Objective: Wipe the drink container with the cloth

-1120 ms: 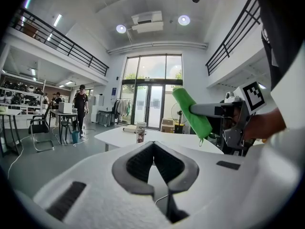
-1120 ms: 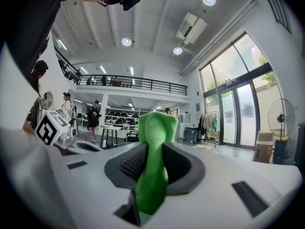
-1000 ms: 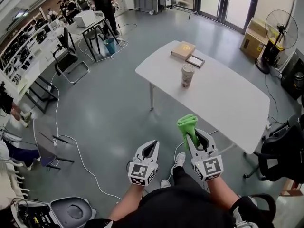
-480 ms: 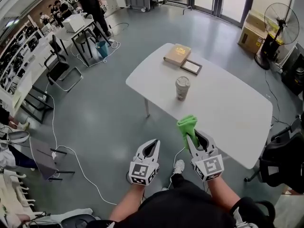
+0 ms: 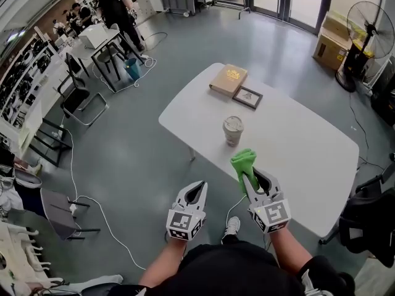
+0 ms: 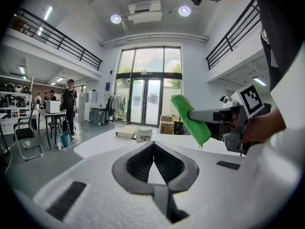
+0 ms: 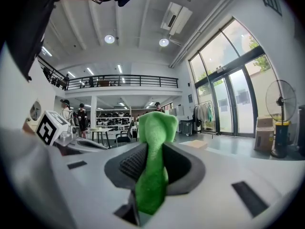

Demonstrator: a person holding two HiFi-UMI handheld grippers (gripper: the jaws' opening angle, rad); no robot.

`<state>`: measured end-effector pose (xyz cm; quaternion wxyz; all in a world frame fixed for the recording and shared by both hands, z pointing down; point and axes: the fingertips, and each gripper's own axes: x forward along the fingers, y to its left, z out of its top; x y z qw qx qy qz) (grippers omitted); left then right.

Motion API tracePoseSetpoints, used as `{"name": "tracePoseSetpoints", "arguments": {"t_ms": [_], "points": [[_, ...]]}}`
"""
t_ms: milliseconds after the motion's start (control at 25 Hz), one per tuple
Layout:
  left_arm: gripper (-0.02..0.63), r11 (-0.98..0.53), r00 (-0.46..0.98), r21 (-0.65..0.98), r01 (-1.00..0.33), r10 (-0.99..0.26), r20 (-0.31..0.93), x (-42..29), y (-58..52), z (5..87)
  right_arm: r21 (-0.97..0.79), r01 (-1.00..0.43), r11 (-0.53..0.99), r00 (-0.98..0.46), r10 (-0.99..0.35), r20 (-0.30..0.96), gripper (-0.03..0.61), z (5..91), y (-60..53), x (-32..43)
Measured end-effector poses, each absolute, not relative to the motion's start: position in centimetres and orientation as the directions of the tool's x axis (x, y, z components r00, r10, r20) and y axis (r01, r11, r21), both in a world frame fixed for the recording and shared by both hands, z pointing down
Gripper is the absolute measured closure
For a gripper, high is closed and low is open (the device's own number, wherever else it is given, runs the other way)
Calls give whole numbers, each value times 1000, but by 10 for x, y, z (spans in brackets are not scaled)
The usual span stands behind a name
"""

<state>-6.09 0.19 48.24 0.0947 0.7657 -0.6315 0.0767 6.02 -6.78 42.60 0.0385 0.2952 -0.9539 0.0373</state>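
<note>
A paper drink cup (image 5: 233, 131) with a lid stands upright on the white table (image 5: 296, 147), near its front left edge. My right gripper (image 5: 250, 180) is shut on a green cloth (image 5: 243, 163), which sticks up out of its jaws just short of the cup. The right gripper view shows the cloth (image 7: 155, 161) pinched between the dark pads. My left gripper (image 5: 196, 190) hovers over the floor left of the table, shut and empty. In the left gripper view the cup (image 6: 143, 134) stands beyond the closed tips, with the cloth (image 6: 190, 119) to its right.
A tan book (image 5: 228, 79) and a small framed picture (image 5: 247, 97) lie at the table's far end. A black chair (image 5: 370, 221) stands on the right, with a fan (image 5: 368, 26) and cardboard boxes (image 5: 333, 39) behind. Cables (image 5: 92, 184) cross the floor on the left; a person (image 5: 114, 8) stands by desks.
The table and cup have come nearer to me and lower in the head view. Both grippers keep the same pose, the right one still holding the cloth.
</note>
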Motion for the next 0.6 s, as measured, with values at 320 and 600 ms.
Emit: {"name": "tracePoseSetpoints", "arguments": {"t_ms": [320, 600], "points": [[604, -195, 194, 21, -981, -950, 244, -68, -36, 475, -101, -571, 815, -821, -564, 89, 474, 429, -104, 52], [604, -263, 257, 8, -965, -938, 234, -83, -69, 478, -200, -580, 790, -811, -583, 48, 479, 426, -132, 40]]}}
